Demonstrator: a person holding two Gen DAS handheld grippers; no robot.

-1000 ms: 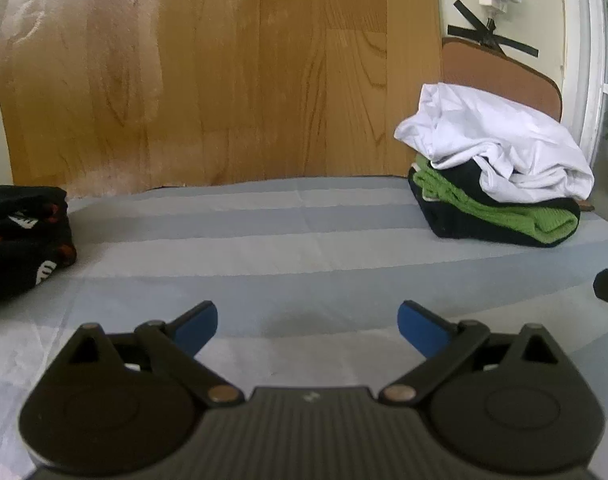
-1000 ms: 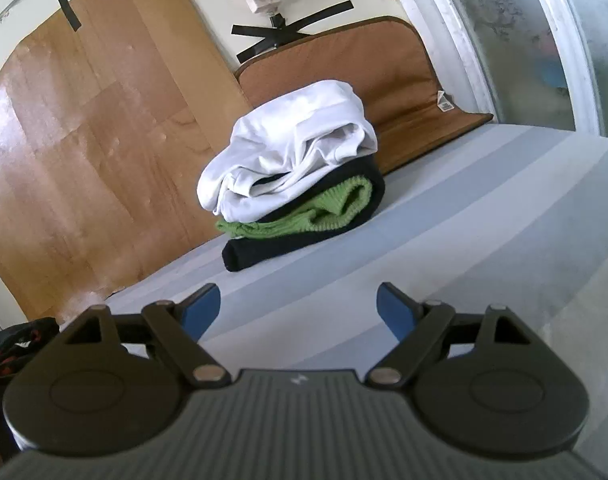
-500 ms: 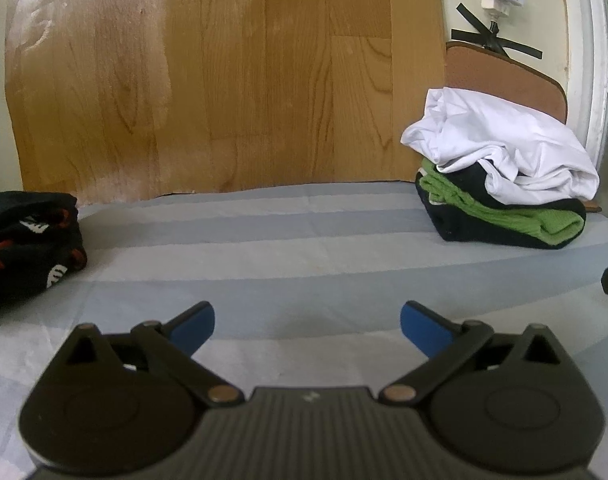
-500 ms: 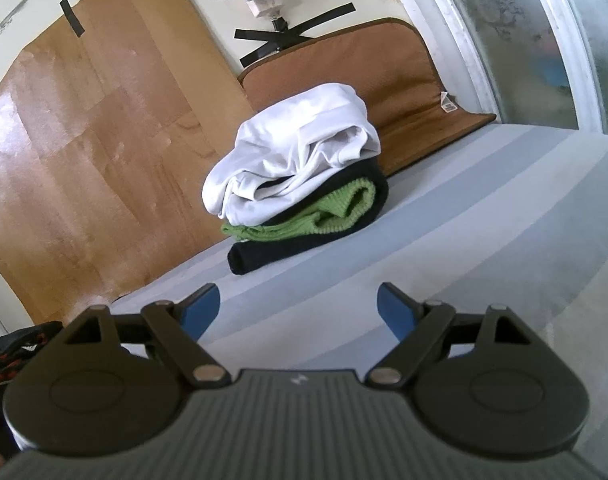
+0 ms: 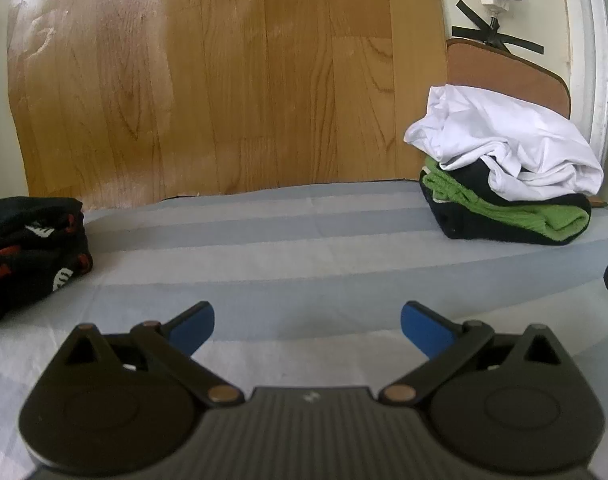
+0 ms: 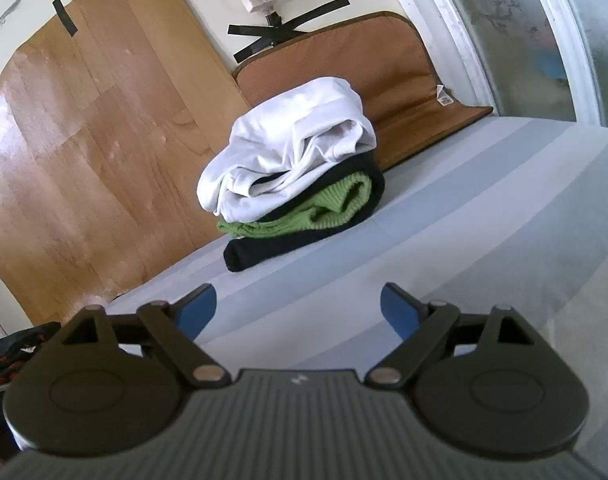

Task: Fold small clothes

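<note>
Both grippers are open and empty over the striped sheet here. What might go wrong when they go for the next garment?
The crumpled white garment sits loosely atop the green knit and black pieces, so pulling it may topple that stack. The open left gripper could snag the striped sheet instead of clothing.

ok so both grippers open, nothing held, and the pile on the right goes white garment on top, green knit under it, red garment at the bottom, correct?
Not quite: the bottom layer is a black garment, not red, as the right wrist view shows. The rest holds: left gripper and right gripper open and empty, white garment over green knit.
</note>
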